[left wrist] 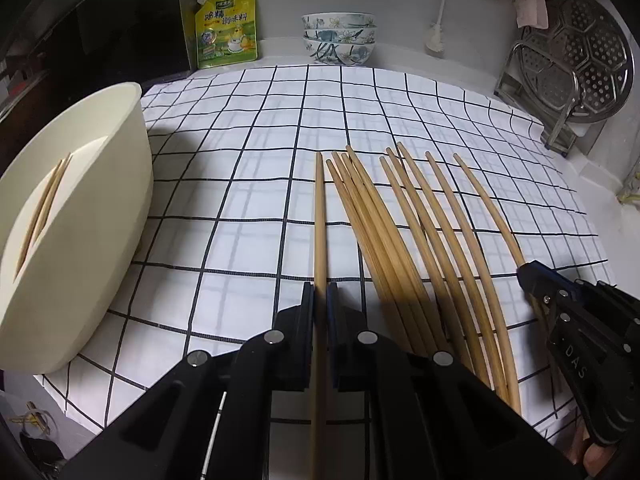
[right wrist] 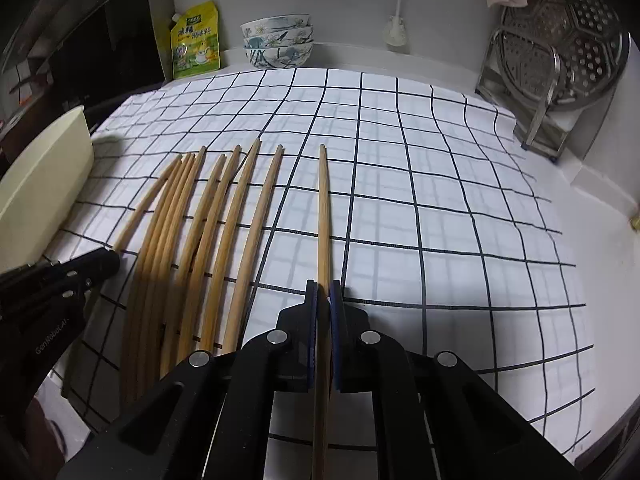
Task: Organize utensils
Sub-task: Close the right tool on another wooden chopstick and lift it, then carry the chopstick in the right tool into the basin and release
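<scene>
Chopstick (left wrist: pixel 319 216) clamped in left gripper (left wrist: pixel 320 292).

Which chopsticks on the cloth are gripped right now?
The two outermost: the leftmost chopstick in the left tongs, and the rightmost chopstick in the right tongs. The rest lie loose between.

White cloth (left wrist: pixel 260 200) with black grid, tan chopsticks (left wrist: pixel 400 240), cream bin (left wrist: pixel 80 260), yellow-green pouch (left wrist: pixel 226 28), floral blue-white bowls (left wrist: pixel 339 38)
</scene>
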`<act>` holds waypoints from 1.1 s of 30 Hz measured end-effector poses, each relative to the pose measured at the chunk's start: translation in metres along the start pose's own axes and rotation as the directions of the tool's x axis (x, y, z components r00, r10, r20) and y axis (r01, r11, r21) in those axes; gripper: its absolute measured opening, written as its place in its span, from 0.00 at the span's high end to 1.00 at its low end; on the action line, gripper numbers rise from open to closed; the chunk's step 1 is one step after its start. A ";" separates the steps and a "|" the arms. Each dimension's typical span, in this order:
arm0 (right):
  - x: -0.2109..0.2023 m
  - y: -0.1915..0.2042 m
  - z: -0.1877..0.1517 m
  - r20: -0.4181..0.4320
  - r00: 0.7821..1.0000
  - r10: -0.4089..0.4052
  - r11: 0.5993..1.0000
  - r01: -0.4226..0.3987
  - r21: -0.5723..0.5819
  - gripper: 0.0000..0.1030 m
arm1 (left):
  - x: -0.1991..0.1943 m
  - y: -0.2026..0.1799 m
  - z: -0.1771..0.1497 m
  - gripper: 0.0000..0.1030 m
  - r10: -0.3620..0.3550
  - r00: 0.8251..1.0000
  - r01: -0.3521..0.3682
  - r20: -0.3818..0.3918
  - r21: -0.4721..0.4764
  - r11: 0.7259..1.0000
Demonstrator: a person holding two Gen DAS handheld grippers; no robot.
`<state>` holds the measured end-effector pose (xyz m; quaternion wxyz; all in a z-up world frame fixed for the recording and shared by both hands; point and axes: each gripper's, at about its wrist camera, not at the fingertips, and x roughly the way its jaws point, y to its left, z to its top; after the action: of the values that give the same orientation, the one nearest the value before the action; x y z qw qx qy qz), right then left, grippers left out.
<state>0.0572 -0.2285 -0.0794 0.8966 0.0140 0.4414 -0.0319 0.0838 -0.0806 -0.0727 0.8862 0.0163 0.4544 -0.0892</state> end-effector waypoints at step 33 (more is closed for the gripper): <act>-0.071 0.158 0.089 0.187 0.924 0.334 0.942 -0.318 -0.109 0.94 | -0.133 0.157 0.046 0.93 0.127 0.946 -0.091 0.297 -0.131 0.987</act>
<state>0.0955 -0.0729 0.0306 0.9295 0.0495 0.3403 0.1334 0.0721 0.0879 0.0540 0.9487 -0.0238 0.3150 -0.0151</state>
